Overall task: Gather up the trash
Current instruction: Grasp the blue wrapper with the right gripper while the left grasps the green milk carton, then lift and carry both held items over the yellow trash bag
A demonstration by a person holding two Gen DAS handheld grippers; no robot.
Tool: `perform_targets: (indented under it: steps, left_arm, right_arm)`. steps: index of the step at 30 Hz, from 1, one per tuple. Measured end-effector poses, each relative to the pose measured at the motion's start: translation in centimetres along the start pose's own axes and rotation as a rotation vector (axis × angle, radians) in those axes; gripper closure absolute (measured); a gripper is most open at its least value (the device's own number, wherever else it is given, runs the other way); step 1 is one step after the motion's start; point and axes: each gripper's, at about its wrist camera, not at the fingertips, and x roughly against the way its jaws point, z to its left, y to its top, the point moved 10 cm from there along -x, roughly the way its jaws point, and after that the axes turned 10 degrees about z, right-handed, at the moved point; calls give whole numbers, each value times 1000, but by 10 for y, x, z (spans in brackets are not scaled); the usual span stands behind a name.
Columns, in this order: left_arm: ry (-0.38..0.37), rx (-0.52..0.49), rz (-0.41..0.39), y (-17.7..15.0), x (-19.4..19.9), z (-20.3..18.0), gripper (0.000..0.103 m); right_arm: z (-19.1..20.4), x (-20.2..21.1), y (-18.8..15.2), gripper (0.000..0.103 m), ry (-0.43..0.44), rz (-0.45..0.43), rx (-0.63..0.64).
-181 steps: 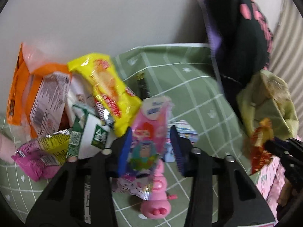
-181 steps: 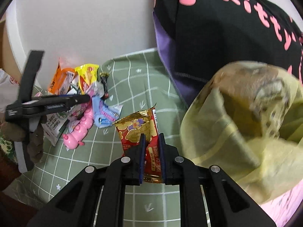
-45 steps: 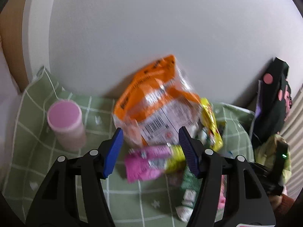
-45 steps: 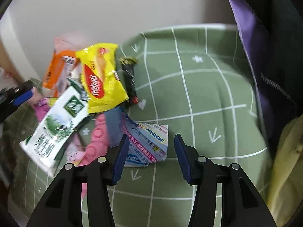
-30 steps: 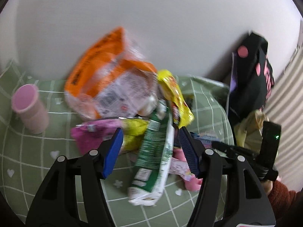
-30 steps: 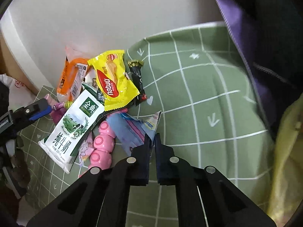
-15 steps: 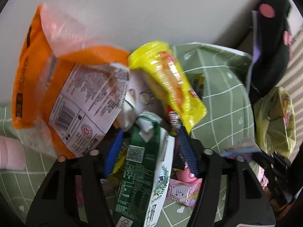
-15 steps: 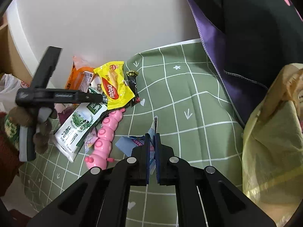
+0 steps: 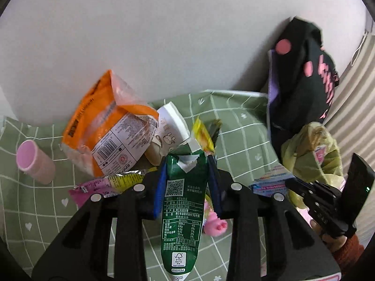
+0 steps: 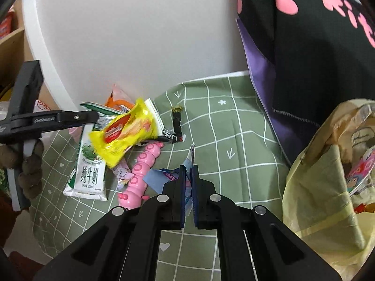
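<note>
My left gripper (image 9: pixel 187 175) is shut on a green and white milk carton (image 9: pixel 184 210) and holds it lifted; the carton also shows in the right wrist view (image 10: pixel 90 164), with a yellow snack packet (image 10: pixel 124 131) resting against it. My right gripper (image 10: pixel 188 171) is shut on a blue and pink wrapper (image 10: pixel 164 175), which also shows in the left wrist view (image 9: pixel 271 181). A yellow-green trash bag (image 10: pixel 328 187) stands open at the right, with wrappers inside. An orange bag (image 9: pixel 105 126), a pink-yellow wrapper (image 9: pixel 105 185) and a black wrapper (image 10: pixel 175 126) lie on the green checked cloth (image 10: pixel 234 128).
A pink caterpillar toy (image 10: pixel 143 171) lies on the cloth by the carton. A pink cup (image 9: pixel 35 159) stands at the far left. A white carton with a rabbit (image 9: pixel 168 126) leans behind. A black and purple bag (image 10: pixel 304 46) stands against the wall at the right.
My left gripper closed on the milk carton and lifted it. My right gripper, shut on the blue wrapper, carried it closer to the trash bag. The yellow packet shifted with the carton.
</note>
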Motion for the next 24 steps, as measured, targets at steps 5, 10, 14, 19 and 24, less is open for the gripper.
perform_targets:
  steps: [5, 10, 14, 19, 24]
  left_arm:
    - [-8, 15, -90, 2, 22, 0, 72]
    - [8, 64, -45, -8, 4, 17, 72]
    - [-3, 93, -54, -11, 8, 25, 72]
    - [-20, 67, -106, -1, 23, 13, 72]
    - [-31, -4, -212, 17, 53, -14, 72]
  right_arm:
    - [3, 6, 6, 97, 1, -13, 9]
    - [13, 5, 7, 97, 1, -10, 32]
    - [18, 6, 5, 97, -10, -9, 49]
    - [16, 8, 5, 97, -27, -15, 51]
    - [11, 14, 13, 97, -43, -39, 42]
